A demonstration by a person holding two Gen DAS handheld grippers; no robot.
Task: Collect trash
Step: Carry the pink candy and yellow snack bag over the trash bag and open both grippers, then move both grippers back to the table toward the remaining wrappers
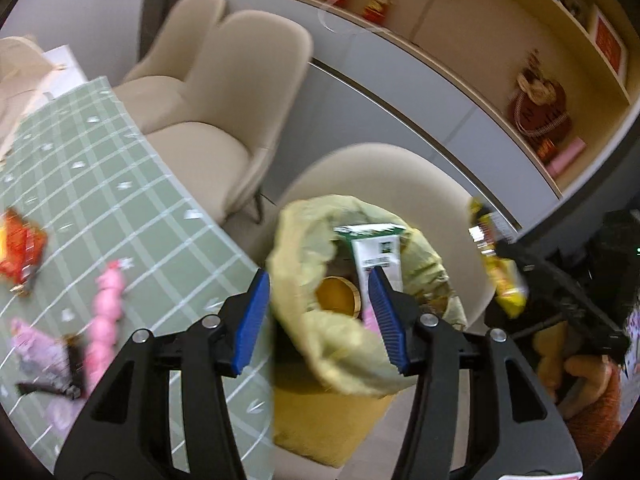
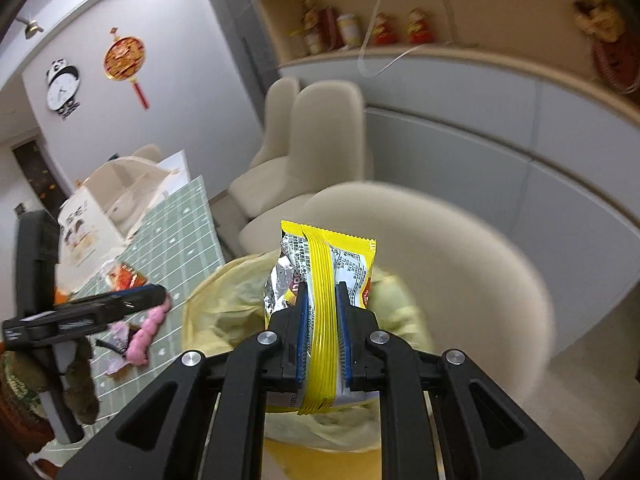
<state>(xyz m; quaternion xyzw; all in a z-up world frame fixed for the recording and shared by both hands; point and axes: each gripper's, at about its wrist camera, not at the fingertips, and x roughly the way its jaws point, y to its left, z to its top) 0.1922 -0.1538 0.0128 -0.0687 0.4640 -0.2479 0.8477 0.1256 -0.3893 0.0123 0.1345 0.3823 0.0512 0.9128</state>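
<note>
My left gripper (image 1: 318,276) stands open above the mouth of a yellow bin (image 1: 320,420) lined with a pale yellow bag (image 1: 304,248). A green and white wrapper (image 1: 374,248) lies in the bag just beyond the right pad, and no pad presses on it. A round yellow lid (image 1: 336,296) sits deeper in the bag. My right gripper (image 2: 322,290) is shut on a yellow snack wrapper (image 2: 320,256) over the same bag (image 2: 224,304). In the left wrist view that wrapper (image 1: 502,276) hangs to the right of the bin.
On the green checked tablecloth (image 1: 120,184) lie a pink sausage string (image 1: 106,308), a red-orange wrapper (image 1: 20,248) and a purple wrapper (image 1: 44,356). Beige chairs (image 1: 240,80) stand beside the table and behind the bin (image 1: 400,184). A white box (image 2: 92,216) sits at the table's far end.
</note>
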